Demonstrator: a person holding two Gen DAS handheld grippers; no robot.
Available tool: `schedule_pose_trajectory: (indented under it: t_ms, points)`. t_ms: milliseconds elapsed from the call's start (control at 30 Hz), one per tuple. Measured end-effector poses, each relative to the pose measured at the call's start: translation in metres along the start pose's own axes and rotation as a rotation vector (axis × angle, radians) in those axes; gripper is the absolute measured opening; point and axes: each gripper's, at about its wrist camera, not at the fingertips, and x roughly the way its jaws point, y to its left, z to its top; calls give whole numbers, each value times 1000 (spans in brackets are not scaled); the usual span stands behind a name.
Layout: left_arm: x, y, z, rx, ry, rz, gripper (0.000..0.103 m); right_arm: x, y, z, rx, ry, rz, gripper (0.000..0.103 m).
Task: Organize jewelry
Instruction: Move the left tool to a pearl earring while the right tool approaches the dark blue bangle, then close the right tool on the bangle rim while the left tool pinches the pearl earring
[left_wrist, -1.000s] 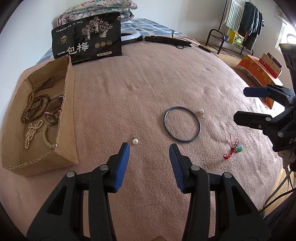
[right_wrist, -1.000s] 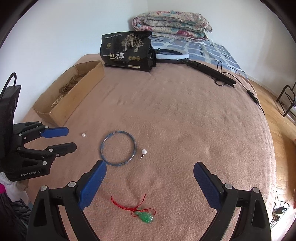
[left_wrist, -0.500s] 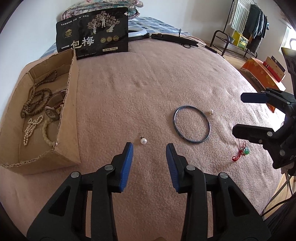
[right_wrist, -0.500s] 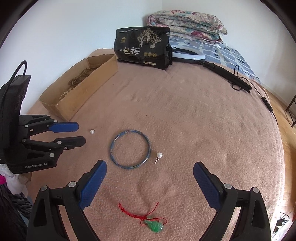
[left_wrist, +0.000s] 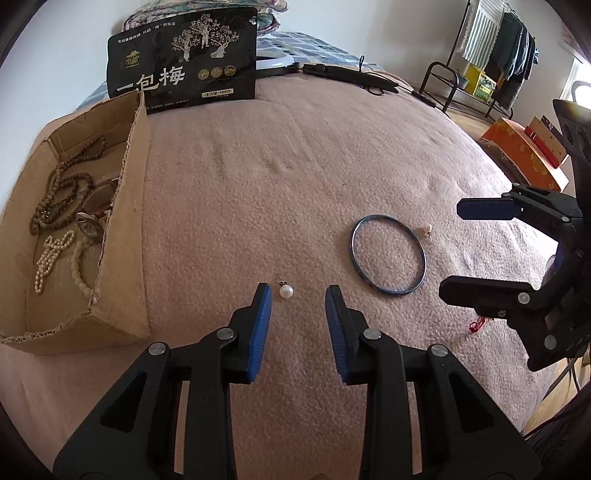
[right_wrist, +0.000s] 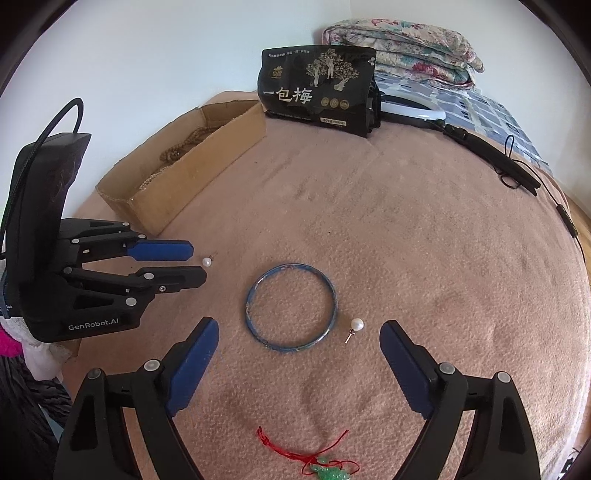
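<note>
Beads (brown and pale) inside cardboard box

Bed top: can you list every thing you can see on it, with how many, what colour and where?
pearl earring: 2, white; one just ahead of the left gripper, one right of the bangle
bangle: 1, blue, middle of the pink blanket
jade pendant: 1, green on red cord, near edge
cardboard box: 1, brown, left side, holding bead strings
snack bag: 1, black, standing at the back
folded quilt: 1, floral, far back
ring light: 1, white, behind the bag
left gripper: black with blue pads, jaws closing, nothing held
right gripper: same colours, jaws closing, wide apart, nothing held
</note>
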Motion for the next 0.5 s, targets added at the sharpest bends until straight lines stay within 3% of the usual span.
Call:
schedule_pose_trajectory:
  t_ms: [500]
  points:
    - [11,1,0,2,18,-4,27,30,12,6,-111,36,45,90]
